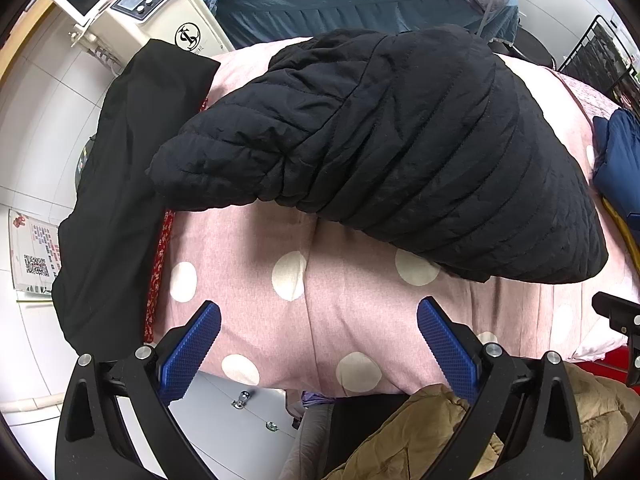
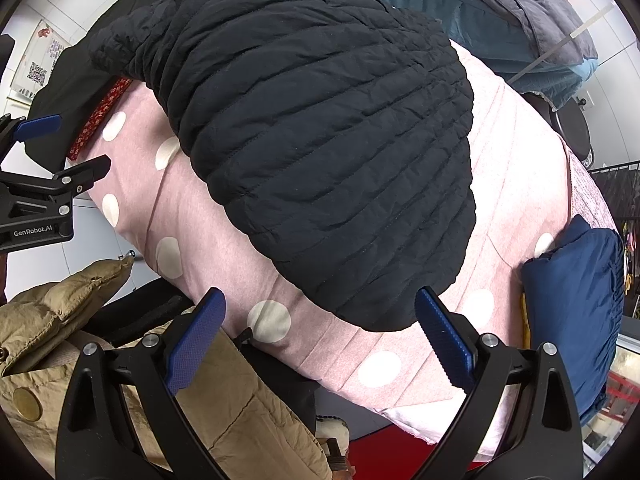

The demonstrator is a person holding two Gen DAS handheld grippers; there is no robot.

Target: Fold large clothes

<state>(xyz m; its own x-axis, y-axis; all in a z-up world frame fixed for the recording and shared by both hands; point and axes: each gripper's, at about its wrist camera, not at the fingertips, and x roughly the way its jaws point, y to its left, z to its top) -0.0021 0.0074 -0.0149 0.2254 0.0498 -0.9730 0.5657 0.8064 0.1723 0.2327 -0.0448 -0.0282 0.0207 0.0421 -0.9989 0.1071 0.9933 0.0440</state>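
The black puffy jacket (image 1: 384,148) lay in a lump on the pink spotted cover (image 1: 320,312), out in front of both tongs and a bit further from the person; nothing was touching it. The left tongs (image 1: 318,348) were wide open and held nothing; they hung over the near edge of the cover, with bare pink cloth between them and the jacket. The right tongs (image 2: 320,344) were wide open and empty too; the rounded bottom edge of the jacket came down just in front of their tips, so the right hand looked like the nearer one.

The jacket's long way ran across the cover, from a floppy sleeve end (image 1: 176,168) on the left side to the big round part on the right; the sleeve end lay up and to the left of the left tongs, close to a flat black cloth (image 1: 116,200) that hung off the left edge.

A blue folded jacket (image 2: 572,312) sat at the far right; a tan coat (image 2: 100,360) lay low, near the person; I think the next grab was for the near edge on the right.
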